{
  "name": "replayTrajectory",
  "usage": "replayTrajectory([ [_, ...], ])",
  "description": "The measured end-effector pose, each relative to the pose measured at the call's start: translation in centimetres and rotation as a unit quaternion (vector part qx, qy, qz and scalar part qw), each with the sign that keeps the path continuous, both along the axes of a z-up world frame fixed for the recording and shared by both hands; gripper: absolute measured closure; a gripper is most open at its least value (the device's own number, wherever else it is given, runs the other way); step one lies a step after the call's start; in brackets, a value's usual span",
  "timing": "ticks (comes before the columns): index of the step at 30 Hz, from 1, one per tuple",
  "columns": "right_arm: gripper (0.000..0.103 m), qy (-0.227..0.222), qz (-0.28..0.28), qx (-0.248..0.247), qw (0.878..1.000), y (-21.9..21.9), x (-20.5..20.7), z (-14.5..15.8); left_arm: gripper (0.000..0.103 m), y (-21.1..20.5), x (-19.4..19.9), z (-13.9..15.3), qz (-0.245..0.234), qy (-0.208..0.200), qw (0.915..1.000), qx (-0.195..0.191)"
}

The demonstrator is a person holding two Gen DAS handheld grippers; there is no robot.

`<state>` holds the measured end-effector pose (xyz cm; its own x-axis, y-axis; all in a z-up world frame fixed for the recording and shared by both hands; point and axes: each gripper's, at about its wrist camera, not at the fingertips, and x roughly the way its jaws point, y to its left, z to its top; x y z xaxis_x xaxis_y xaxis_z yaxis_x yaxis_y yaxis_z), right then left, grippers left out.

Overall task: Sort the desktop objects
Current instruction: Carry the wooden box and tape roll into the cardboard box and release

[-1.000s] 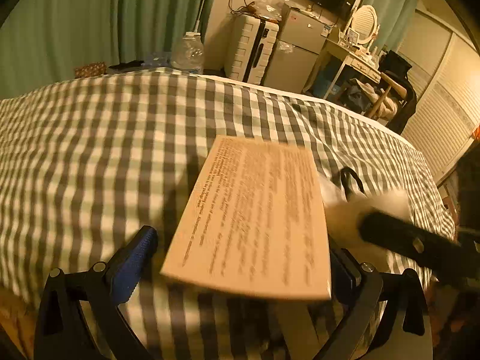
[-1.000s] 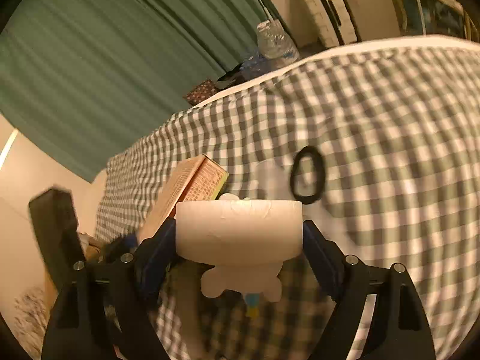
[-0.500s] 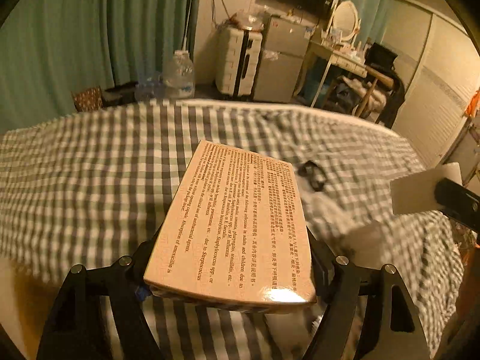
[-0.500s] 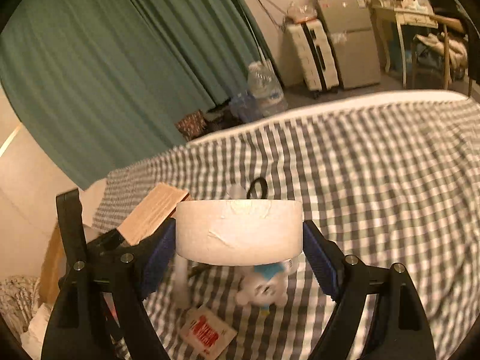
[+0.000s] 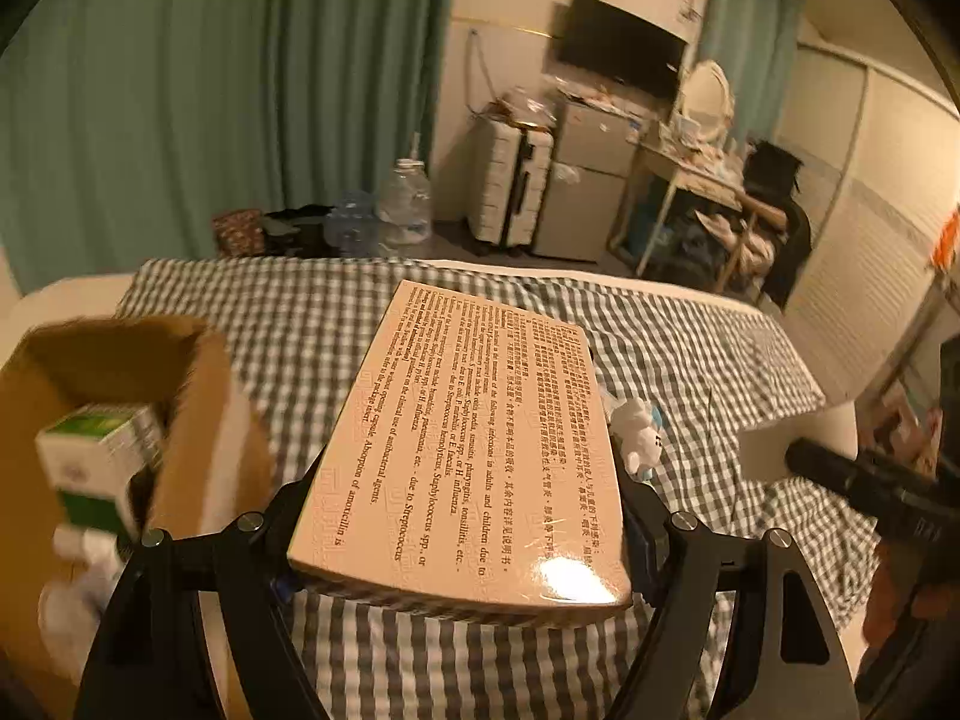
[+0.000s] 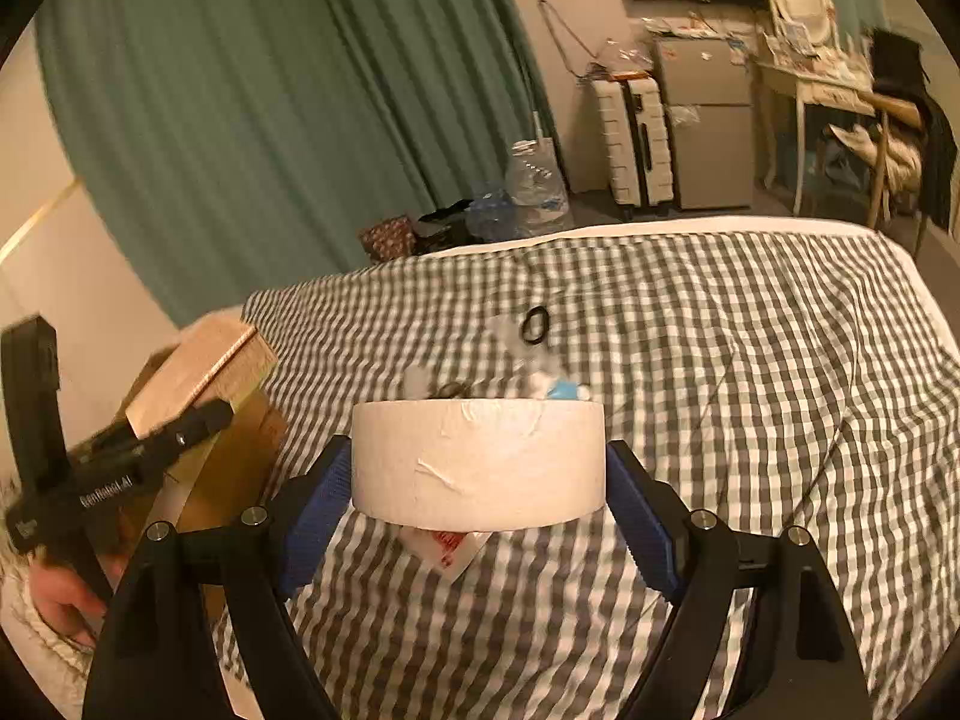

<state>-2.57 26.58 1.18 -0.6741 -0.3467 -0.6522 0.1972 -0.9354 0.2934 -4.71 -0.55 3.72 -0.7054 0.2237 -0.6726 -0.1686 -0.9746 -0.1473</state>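
Observation:
My left gripper [image 5: 462, 546] is shut on a flat beige medicine box [image 5: 474, 450] with printed text, held above the checked bedspread. An open cardboard box [image 5: 198, 420] stands at its left, with a green-and-white carton [image 5: 102, 462] inside. My right gripper [image 6: 480, 498] is shut on a white tape roll [image 6: 477, 462], held above the bedspread. A small white plush toy [image 5: 639, 435], a black hair tie [image 6: 534, 324] and a red-and-white sachet [image 6: 447, 546] lie on the bedspread. The left gripper with its box shows at the left of the right wrist view [image 6: 198, 372].
The checked bedspread [image 6: 750, 390] covers a wide surface. Beyond its far edge are water bottles [image 5: 405, 204], a white suitcase [image 5: 516, 186], a small fridge and a cluttered desk. Green curtains hang behind.
Both grippers have risen and pulled back from the bedspread with their loads. The left one has swung left, bringing the cardboard box into its view.

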Motion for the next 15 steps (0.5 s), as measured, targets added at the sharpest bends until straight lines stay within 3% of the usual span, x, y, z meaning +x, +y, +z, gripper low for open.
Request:
replayTrajectory([
  [6,0.021,0.011,0.032,0.035,0.999,-4.4,2.4,1.0,0.023,-3.0,4.1,1.2,0.032,0.02,0.9985,0.04],
  [10,0.021,0.036,0.063,0.057,0.996,-8.6,3.2,2.3,0.023,-5.0,5.1,2.8,0.051,0.043,0.9971,0.037],
  [15,0.021,0.053,0.112,0.051,0.991,-14.7,2.5,4.2,0.023,-9.6,6.1,4.7,0.096,0.08,0.9916,0.032],
])
